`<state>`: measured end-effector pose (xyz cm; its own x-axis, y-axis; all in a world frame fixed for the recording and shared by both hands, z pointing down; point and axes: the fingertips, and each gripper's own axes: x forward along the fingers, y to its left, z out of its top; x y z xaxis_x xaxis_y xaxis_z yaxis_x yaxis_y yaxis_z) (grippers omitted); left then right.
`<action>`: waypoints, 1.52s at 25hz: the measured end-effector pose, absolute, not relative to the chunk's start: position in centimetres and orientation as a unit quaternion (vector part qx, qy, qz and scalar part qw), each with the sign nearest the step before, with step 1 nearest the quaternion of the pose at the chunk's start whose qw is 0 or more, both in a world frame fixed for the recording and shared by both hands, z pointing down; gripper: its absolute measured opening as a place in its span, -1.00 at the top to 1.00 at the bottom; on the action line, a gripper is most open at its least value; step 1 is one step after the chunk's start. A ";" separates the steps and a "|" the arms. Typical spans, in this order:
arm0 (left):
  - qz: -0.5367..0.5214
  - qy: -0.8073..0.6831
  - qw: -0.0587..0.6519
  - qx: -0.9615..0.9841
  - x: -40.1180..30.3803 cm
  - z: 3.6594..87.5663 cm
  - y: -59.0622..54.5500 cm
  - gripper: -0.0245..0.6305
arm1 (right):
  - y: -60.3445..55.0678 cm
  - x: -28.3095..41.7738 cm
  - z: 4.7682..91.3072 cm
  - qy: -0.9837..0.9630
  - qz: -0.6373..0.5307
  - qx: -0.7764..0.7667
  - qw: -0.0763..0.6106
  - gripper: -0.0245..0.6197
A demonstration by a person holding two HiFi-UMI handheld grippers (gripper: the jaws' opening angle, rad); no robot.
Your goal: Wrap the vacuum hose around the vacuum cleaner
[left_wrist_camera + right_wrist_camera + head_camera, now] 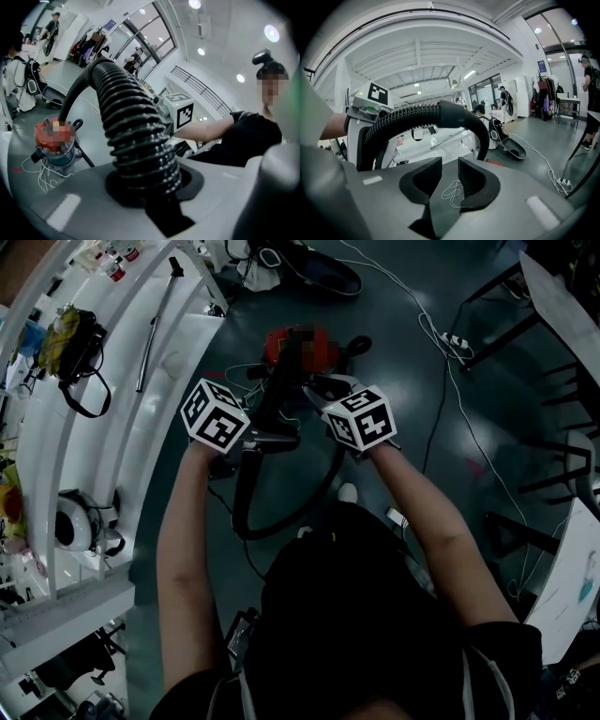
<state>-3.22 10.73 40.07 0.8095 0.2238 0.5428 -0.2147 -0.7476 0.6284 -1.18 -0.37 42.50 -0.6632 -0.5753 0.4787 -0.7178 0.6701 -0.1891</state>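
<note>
The red-topped vacuum cleaner (pixel 300 348) stands on the dark floor ahead of me, and it also shows small at the left of the left gripper view (pixel 54 140). Its black ribbed hose (pixel 246 493) runs from it down into a loop near my legs. My left gripper (pixel 261 433) is shut on the hose (pixel 136 136), which fills the space between its jaws (pixel 145 187). My right gripper (pixel 317 390) is beside the hose, open, with nothing between its pads (pixel 445 180). The hose (pixel 417 115) arches just beyond them.
A white curved counter (pixel 94 427) runs along the left, carrying a metal wand (pixel 155 324) and a black bag (pixel 80 348). A white cable (pixel 441 399) and power strip (pixel 457 340) lie on the floor at the right, near black table frames (pixel 525 296). People stand far off.
</note>
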 end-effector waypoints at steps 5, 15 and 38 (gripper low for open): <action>0.318 0.010 0.359 0.878 -1.3 40.2 7.8 0.63 | -3.8 1.0 42.3 -0.895 0.160 0.363 0.204 0.45; 0.373 0.046 0.359 0.855 1.0 39.3 4.2 0.63 | -10.1 4.2 40.0 -0.900 0.025 0.367 0.234 -0.15; 0.403 0.112 0.316 0.851 1.4 36.3 -1.8 0.63 | -17.6 2.1 35.5 -0.860 -0.202 0.328 0.335 0.05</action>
<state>1.38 -1.75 36.33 0.6503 0.4455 0.6154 -0.0644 -0.7748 0.6290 2.12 -17.57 35.46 -0.5611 -0.6991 0.4432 -0.4293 0.7036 0.5662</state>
